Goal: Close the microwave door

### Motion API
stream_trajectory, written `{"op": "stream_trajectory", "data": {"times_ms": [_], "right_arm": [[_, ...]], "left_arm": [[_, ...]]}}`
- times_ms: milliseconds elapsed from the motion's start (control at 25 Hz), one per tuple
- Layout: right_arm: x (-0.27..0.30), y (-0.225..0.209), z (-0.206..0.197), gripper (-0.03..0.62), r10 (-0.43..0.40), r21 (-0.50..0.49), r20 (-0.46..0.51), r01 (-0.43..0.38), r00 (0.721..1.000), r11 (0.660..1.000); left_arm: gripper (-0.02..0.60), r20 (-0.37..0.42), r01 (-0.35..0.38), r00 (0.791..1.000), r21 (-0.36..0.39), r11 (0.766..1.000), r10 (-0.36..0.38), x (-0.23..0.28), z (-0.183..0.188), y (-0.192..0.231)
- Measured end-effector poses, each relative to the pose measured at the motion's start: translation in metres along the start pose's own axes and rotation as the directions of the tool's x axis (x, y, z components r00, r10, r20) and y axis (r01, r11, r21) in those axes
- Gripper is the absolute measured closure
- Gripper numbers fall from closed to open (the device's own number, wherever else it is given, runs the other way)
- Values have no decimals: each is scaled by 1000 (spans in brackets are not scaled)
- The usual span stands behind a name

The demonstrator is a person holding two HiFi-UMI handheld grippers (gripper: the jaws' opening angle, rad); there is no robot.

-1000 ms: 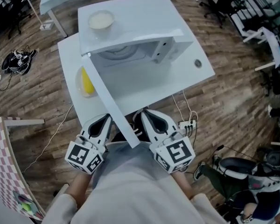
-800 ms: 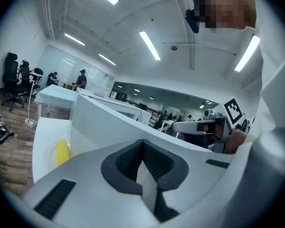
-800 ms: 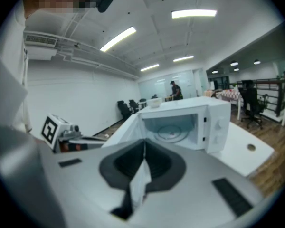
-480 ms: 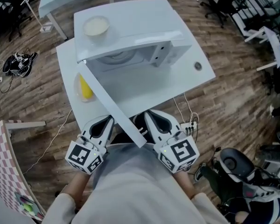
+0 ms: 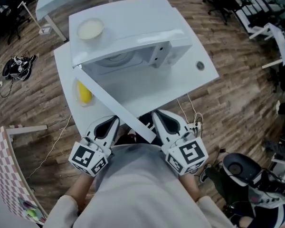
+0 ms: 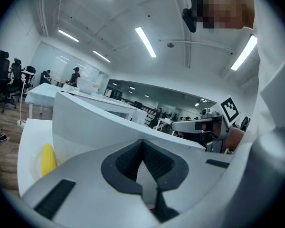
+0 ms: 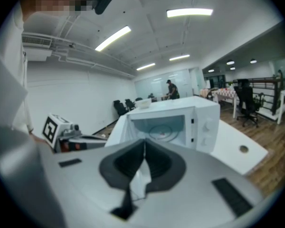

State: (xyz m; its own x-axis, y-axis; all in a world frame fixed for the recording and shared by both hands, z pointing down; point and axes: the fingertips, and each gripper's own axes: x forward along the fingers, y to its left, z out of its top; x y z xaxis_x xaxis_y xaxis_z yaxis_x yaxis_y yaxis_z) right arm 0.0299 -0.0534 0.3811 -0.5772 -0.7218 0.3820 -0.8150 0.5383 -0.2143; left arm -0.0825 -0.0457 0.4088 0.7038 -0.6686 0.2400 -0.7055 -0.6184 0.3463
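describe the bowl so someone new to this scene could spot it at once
Find the white table, then the white microwave standing on it with its door swung open. The bowl sits on the microwave's top, at its far left corner. It is round and pale, the only thing up there.

One microwave (image 5: 133, 25), one door (image 5: 109, 101), one bowl (image 5: 90, 29), one yellow object (image 5: 84, 92), two claws (image 5: 112, 121) (image 5: 158, 114), one white table (image 5: 190, 82).

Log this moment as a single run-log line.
microwave door: open wide, free end between the grippers | left gripper: shut, empty | right gripper: shut, empty | door contact: unclear | step: closing not yet done
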Motion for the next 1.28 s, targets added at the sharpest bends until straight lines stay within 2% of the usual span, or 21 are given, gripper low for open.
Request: {"op": "stream_trajectory", "data": {"times_ms": [440,680,1280], "right_arm": [[-7,-24,6,571,-42,36,11,41,999,998],[-9,-37,7,571,-61,49,17,60,998,997],[-3,-55,17,571,-57,60,19,56,998,997]], "left_arm": [[563,-6,26,1000,-4,1000,-26,22,8,-3],[563,1,14,1000,-10,1000,-14,29,11,3],[563,-6,19,1000,-27,999,-19,51,18,6]]}}
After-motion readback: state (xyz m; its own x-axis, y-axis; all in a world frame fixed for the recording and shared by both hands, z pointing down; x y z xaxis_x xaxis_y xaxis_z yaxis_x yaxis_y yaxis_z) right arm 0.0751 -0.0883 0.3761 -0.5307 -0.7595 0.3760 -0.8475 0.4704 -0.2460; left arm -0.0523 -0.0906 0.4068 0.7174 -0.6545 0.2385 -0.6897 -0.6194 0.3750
